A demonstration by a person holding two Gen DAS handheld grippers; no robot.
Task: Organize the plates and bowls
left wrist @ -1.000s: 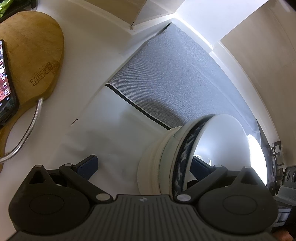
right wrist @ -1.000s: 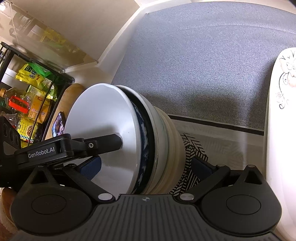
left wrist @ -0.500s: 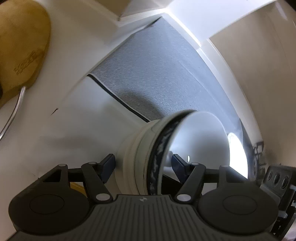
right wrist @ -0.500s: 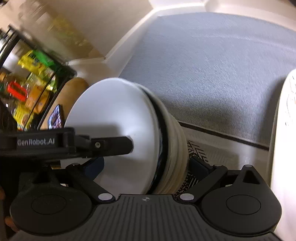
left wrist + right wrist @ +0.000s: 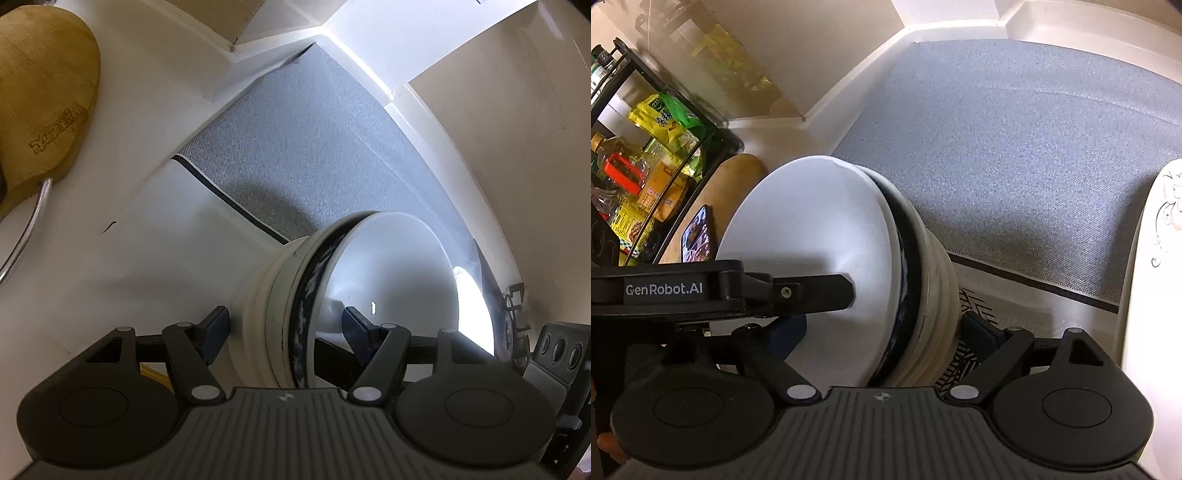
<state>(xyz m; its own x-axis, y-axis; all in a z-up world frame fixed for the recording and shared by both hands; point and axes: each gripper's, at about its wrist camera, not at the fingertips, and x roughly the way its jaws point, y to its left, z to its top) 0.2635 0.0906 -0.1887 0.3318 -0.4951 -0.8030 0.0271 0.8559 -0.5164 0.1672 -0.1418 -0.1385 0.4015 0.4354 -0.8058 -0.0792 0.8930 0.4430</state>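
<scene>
A stack of bowls (image 5: 871, 258) lies tipped so that its mouth faces left in the right wrist view. The white bowl (image 5: 391, 266) is innermost, then a blue-patterned one (image 5: 314, 280), then cream ones (image 5: 258, 302). My left gripper (image 5: 286, 325) is shut on the stack, one pad on the cream base side and the other inside the white bowl. In the right wrist view one of its fingers (image 5: 820, 291) reaches into the white bowl. My right gripper (image 5: 882, 332) straddles the same stack, its jaws closing, and I see no pad pressing.
A grey mat (image 5: 1034, 147) covers the white counter behind the stack, with a black-patterned mat (image 5: 964, 350) under it. A white plate with a line drawing (image 5: 1152, 277) stands at the right. On the left are a wooden board (image 5: 40, 92), a phone (image 5: 698, 236) and a black rack of packets (image 5: 646, 166).
The left jaws have closed from wide apart onto the bowl stack. The right jaws have narrowed around it. The left gripper's finger now reaches deeper into the white bowl.
</scene>
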